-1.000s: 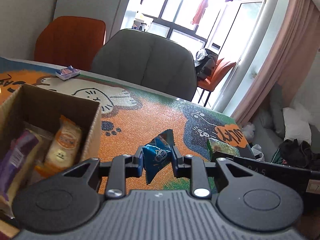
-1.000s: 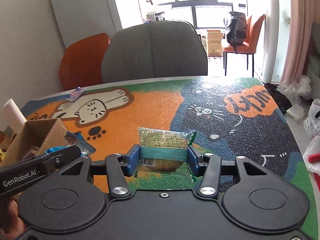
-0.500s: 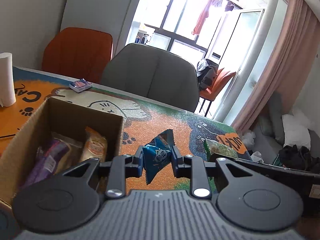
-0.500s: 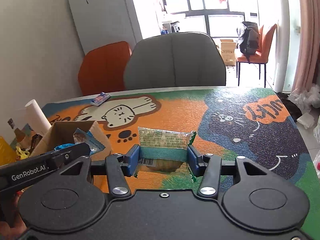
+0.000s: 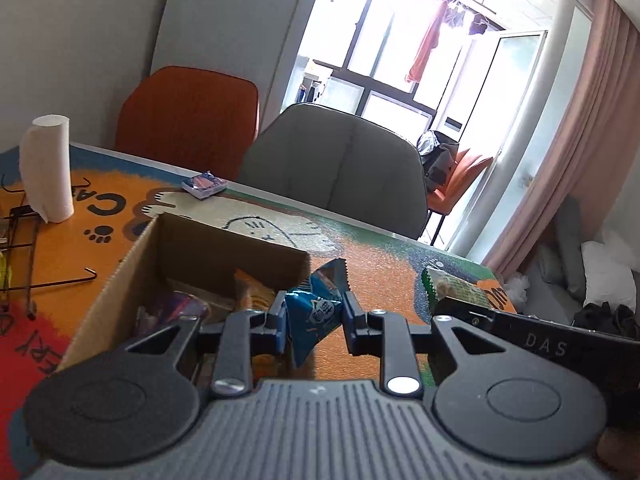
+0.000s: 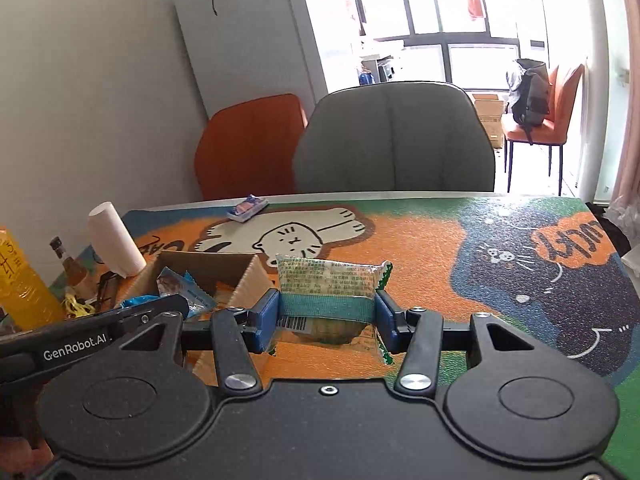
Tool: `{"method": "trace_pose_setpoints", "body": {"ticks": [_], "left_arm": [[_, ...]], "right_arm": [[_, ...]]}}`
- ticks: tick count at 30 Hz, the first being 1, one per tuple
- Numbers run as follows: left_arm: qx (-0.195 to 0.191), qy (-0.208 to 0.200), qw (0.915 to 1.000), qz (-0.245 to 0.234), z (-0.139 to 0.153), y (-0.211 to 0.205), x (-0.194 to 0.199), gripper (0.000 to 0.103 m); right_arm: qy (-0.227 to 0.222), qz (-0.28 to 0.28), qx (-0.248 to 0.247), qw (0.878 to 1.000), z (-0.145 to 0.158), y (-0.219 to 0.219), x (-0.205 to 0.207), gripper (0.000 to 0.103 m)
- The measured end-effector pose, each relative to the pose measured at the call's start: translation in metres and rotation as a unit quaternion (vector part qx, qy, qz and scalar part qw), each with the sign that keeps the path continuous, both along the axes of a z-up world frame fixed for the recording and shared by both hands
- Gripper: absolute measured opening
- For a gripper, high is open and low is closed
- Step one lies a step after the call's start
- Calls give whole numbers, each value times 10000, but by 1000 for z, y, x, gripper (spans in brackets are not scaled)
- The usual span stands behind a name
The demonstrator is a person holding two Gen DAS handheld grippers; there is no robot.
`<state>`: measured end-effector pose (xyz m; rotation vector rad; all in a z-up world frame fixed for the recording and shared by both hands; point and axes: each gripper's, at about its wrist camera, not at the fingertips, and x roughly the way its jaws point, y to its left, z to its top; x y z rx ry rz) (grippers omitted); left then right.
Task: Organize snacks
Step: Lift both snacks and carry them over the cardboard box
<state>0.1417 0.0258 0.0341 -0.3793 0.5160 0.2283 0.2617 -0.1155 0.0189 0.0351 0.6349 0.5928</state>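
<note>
My left gripper (image 5: 314, 322) is shut on a small blue snack packet (image 5: 316, 308), held at the right edge of an open cardboard box (image 5: 132, 256). Inside the box lie an orange packet (image 5: 254, 290) and a purple packet (image 5: 176, 306). My right gripper (image 6: 326, 320) is shut on a green-and-white snack packet (image 6: 328, 280), carried above the table just right of the same box (image 6: 244, 284). In the right wrist view the left gripper (image 6: 156, 306) and its blue packet (image 6: 180, 286) hang over the box. The green packet (image 5: 456, 288) also shows in the left wrist view.
The table wears a cat-print mat (image 6: 460, 248). A small blue-pink packet (image 5: 204, 185) lies at the far edge. A paper roll (image 5: 48, 168) and a black wire rack (image 5: 24, 248) stand left of the box; bottles (image 6: 20, 280) stand at far left. Grey (image 6: 394, 140) and orange (image 6: 250, 144) chairs sit behind.
Both grippers have moved left and slightly up with their packets, toward the box. The box now sits under the left gripper; the paper roll and bottles have come into view.
</note>
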Motion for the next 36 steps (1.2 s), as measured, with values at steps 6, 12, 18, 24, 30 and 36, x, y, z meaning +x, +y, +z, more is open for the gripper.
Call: {"method": "trace_pose_setpoints", "body": {"ticks": [6,12,18,24,30,36], "left_arm": [[17,22,9999,136,2,12,-8,26],[0,49,9996,281,3,27,-15,26],[-77,113,9992,383,0,47,-18,26],[-204,137,9985,485,-6,68,-19,26],[-311,179,9981,495,-12,81,-16,30],[-371,110,9976,576,-10,91,-22,37]], "right_arm": [[-58,135,49,9999,6,13,-5,48],[-85,260,57,9996,8,27,-9,48],[-104,350,69,9993,10,40,-11,48],[-49,447,35,9990,9,59,-12,48],[-56,527,-31,9986,9,74,-16,48],[-37,625,-37,9980,9,86,-13,48]]}}
